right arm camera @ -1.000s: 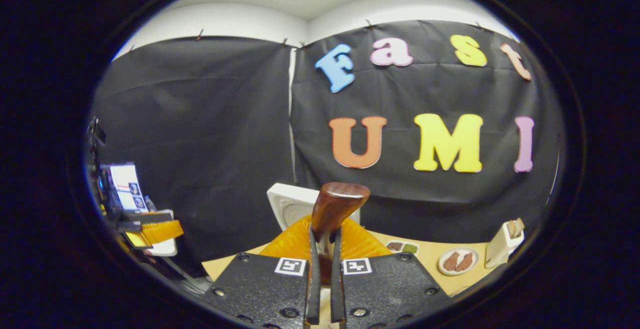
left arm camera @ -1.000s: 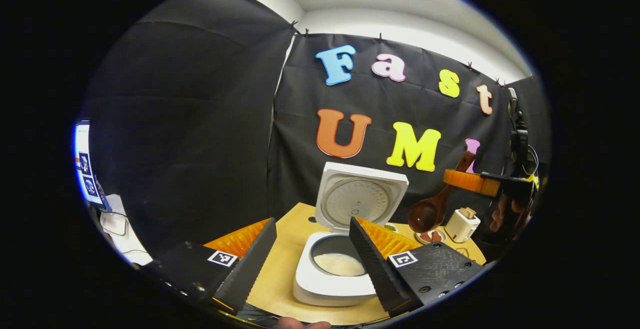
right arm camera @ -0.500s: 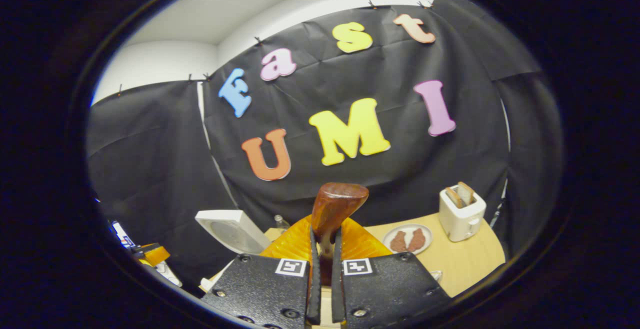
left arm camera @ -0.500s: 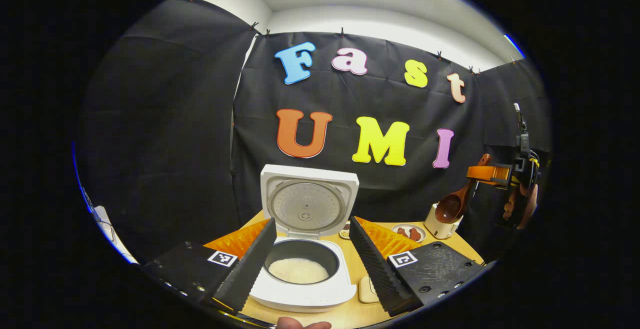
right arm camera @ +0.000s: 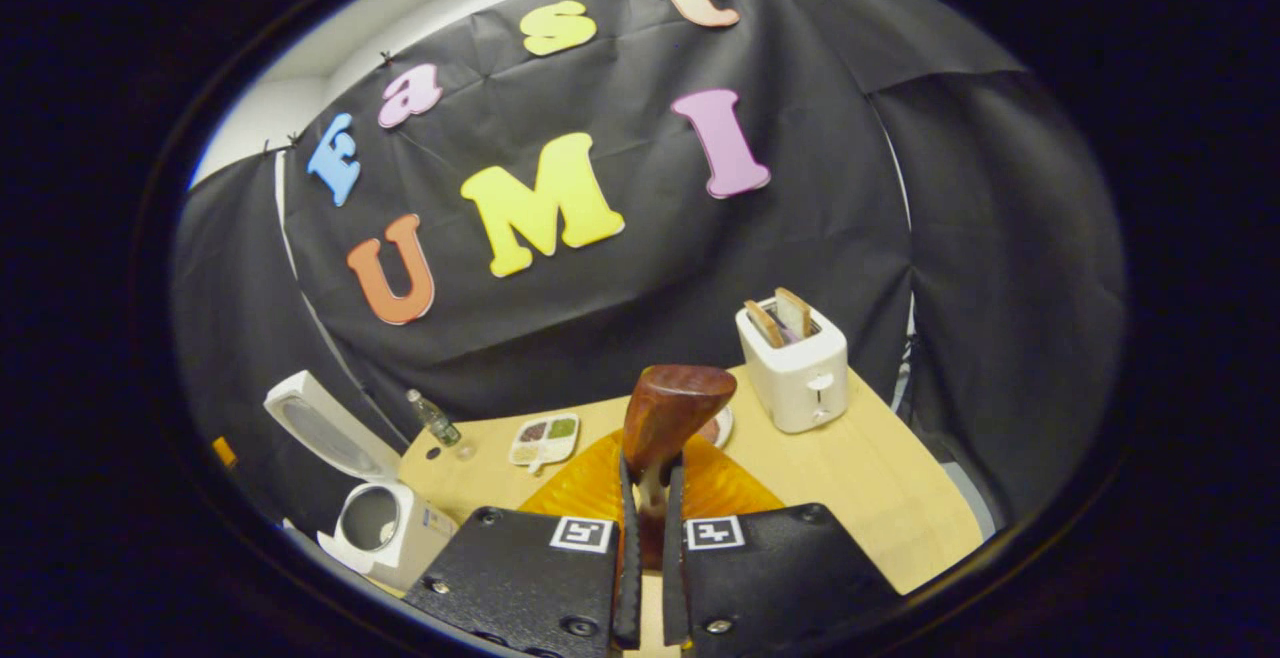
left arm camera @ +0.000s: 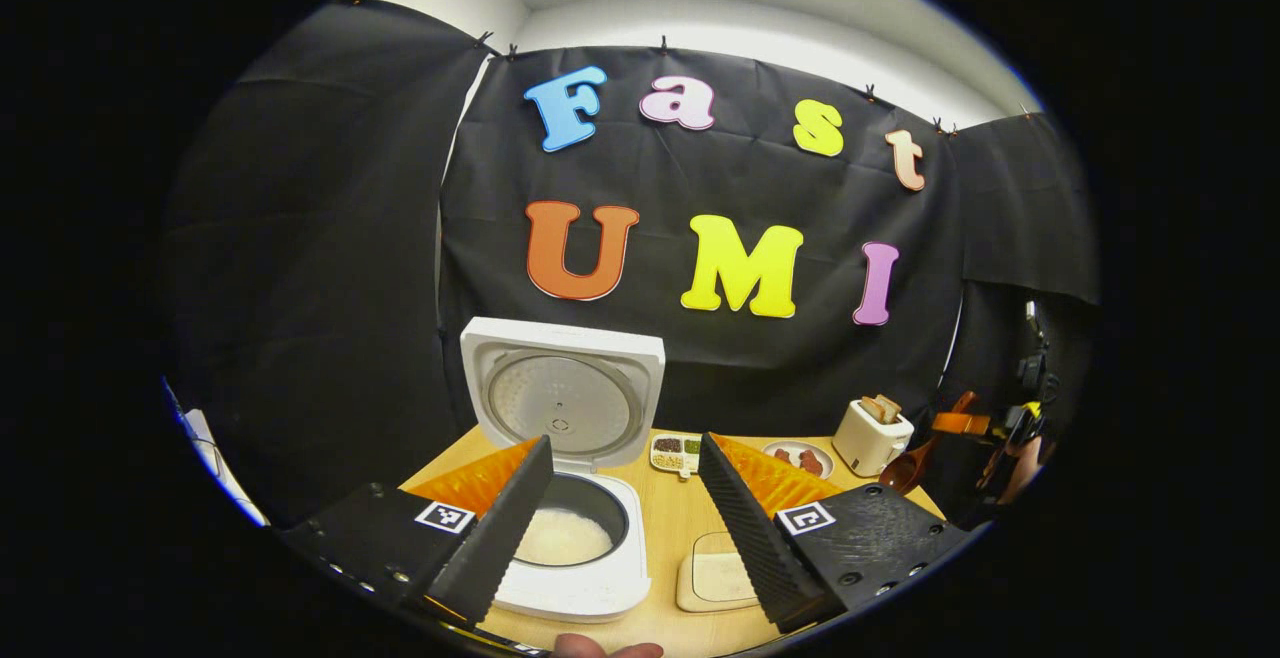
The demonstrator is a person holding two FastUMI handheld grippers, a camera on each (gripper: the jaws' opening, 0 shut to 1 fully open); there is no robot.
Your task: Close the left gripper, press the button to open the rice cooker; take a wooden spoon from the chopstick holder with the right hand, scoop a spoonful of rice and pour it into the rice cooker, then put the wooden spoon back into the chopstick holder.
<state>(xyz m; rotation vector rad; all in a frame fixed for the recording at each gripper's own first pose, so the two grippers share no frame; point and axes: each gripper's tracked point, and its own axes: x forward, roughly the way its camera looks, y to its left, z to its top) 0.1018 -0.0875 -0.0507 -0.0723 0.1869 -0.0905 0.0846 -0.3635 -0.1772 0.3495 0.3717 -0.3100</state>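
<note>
Rice poured, the right gripper [right arm camera: 645, 563], jaws clamped on the wooden spoon [right arm camera: 668, 416], has swung away from the open rice cooker [left arm camera: 562, 498]; the left gripper [left arm camera: 625, 518] hangs wide open, empty.

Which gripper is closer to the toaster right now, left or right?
Right. The right gripper, shut on the wooden spoon, hangs beside the toaster; the left gripper sits open before the rice cooker, across the table.

Rice cooker [left arm camera: 570, 548] sits left on the table [left arm camera: 672, 513], toaster [left arm camera: 872, 436] far right.

One rice cooker [left arm camera: 560, 548], one toaster [right arm camera: 795, 366], one wooden spoon [right arm camera: 668, 416], two grippers.
</note>
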